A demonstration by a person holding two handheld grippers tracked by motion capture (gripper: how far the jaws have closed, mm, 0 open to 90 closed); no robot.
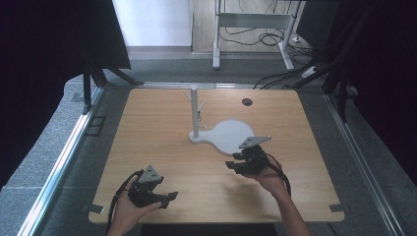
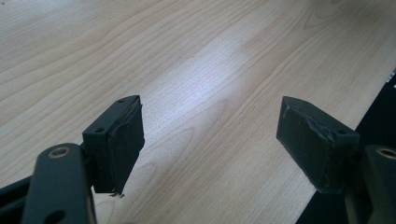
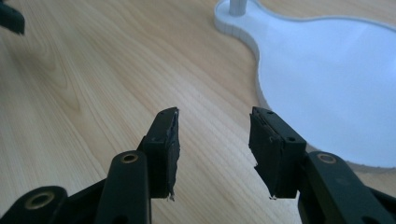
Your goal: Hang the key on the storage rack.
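A person at a light wooden table [image 1: 162, 147] holds a black two-jaw gripper in each hand. The right gripper [image 1: 232, 166] hovers low over the tabletop just beside the near rim of a white stand [image 1: 228, 135], whose flat rounded base lies near the middle of the table; a thin white post [image 1: 194, 110] with short side pegs rises upright from the narrow left end of that base. In the right gripper view its jaws stand partly apart with nothing between them, the base's white edge [image 3: 254, 51] curving just ahead and to the right of them. The left gripper [image 1: 169, 197] rests near the table's front edge, well apart from the stand, its jaws spread wide over bare wood in the left gripper view [image 2: 210, 140] and gripping nothing
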